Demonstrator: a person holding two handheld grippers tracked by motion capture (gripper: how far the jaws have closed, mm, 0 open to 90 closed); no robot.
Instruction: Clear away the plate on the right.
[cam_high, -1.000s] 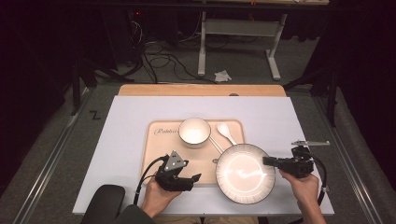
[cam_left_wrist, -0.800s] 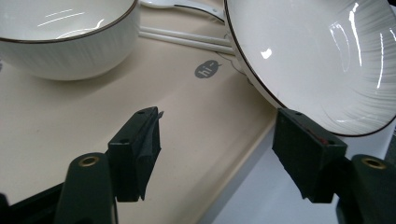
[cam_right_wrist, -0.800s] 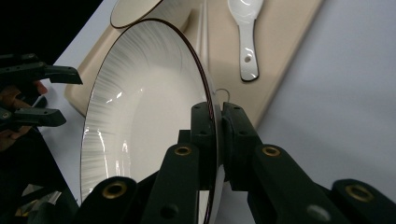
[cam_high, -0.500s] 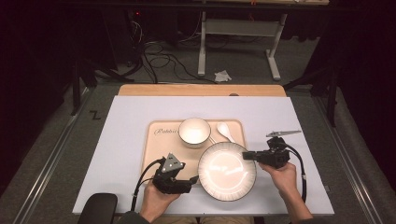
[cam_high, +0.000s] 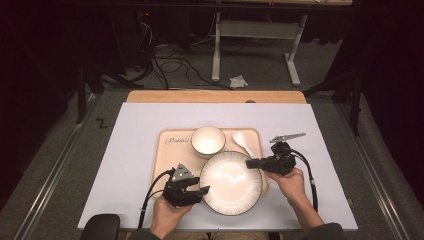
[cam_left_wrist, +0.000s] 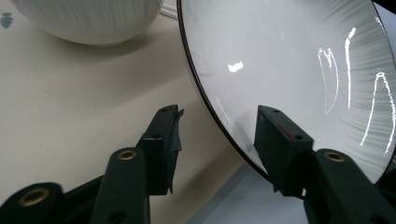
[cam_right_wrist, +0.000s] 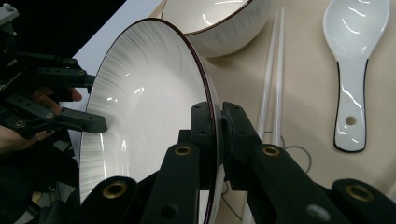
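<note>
A white plate with a dark rim lies over the front edge of the beige tray. My right gripper is shut on the plate's right rim; in the right gripper view its jaws pinch the rim of the plate, which stands tilted. My left gripper is open at the plate's left rim. In the left gripper view the rim of the plate passes between the spread jaws of this gripper, one above the plate and one below.
On the tray behind the plate stand a white bowl and a white spoon. White chopsticks lie between the bowl and the spoon. White mat covers the table around the tray.
My right gripper has carried the plate leftward and farther onto the tray. The plate's left rim now sits between my left gripper's jaws.
</note>
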